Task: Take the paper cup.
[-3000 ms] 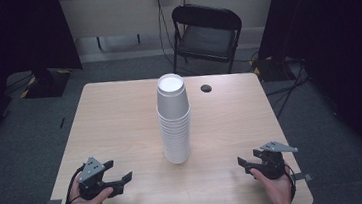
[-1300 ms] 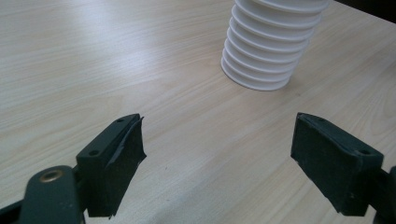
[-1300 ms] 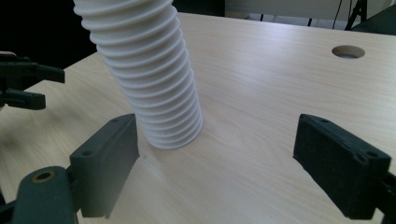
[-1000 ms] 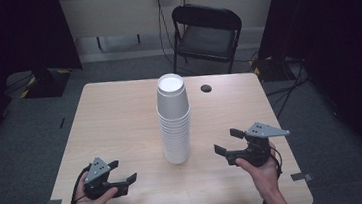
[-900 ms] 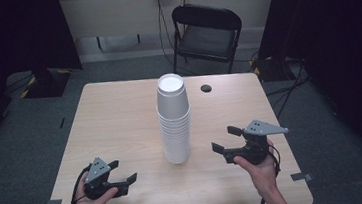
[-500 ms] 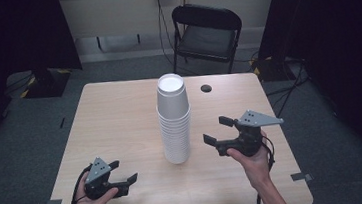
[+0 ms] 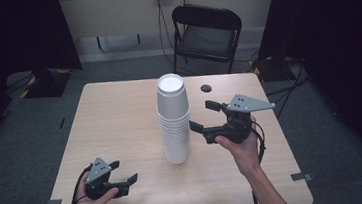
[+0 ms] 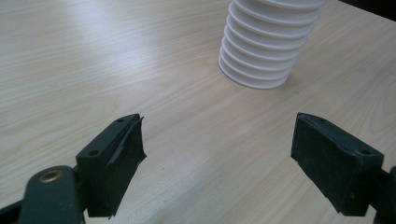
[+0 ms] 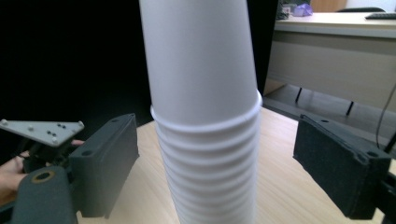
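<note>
A tall stack of white cups [image 7: 174, 120] stands upside down in the middle of the frame, on the pale wooden surface [image 7: 115, 118]. The right tongs [image 7: 205, 115] are up in the air just right of the stack, near its top half. Their jaws are spread wide and touch nothing. In the right gripper view the stack [image 9: 205, 121] sits between the two jaws with gaps on both sides. The left tongs [image 7: 124, 172] rest low at the lower left of the frame, well apart from the cups, jaws spread too.
</note>
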Tool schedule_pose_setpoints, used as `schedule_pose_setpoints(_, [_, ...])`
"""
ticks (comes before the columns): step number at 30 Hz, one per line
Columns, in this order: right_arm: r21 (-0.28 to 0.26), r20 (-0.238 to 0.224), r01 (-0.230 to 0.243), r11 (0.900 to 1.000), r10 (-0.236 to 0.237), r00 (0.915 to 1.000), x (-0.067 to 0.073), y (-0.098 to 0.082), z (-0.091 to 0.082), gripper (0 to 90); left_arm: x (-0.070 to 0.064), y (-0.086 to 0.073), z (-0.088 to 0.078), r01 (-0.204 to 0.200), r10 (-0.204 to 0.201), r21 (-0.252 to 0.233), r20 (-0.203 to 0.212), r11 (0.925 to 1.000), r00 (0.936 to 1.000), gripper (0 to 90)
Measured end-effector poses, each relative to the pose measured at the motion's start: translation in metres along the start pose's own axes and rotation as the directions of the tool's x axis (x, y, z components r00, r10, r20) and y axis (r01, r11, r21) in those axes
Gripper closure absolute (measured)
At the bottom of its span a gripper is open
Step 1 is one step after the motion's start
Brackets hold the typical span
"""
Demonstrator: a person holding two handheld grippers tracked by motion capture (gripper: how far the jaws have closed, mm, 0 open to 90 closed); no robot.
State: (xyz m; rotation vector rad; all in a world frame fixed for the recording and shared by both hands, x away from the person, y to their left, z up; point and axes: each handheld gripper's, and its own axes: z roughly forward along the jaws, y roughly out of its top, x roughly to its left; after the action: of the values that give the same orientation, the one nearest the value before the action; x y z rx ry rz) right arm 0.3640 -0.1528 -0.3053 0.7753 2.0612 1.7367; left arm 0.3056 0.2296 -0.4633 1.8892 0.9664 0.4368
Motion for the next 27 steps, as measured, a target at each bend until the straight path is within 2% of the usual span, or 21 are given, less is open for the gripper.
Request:
schedule_pose_setpoints(5, [-0.018, -0.014, 0.021, 1.0, -0.022, 0.9997, 0.007, 0.016, 0.009, 13.4, -0.001, 0.0, 0.001, 0.003, -0.003, 0.001, 0.004, 1.0, 1.0, 16.8])
schedule_pose_setpoints(13, [-0.032, -0.038, 0.04, 0.999, -0.041, 0.9984, 0.01, 0.035, 0.029, 13.4, -0.001, 0.0, 0.001, 0.003, -0.003, 0.001, 0.008, 1.0, 1.0, 16.8])
schedule_pose_setpoints(19, [-0.033, -0.048, 0.04, 0.999, -0.041, 0.998, 0.009, 0.04, 0.04, 13.4, -0.001, 0.0, 0.001, 0.004, -0.004, 0.004, 0.009, 1.0, 1.0, 16.8])
schedule_pose_setpoints(27, [-0.02, -0.03, 0.042, 0.999, -0.043, 0.9986, 0.007, 0.042, 0.054, 12.9, -0.002, -0.001, 0.003, -0.002, 0.002, 0.01, 0.013, 0.9999, 0.9999, 16.8])
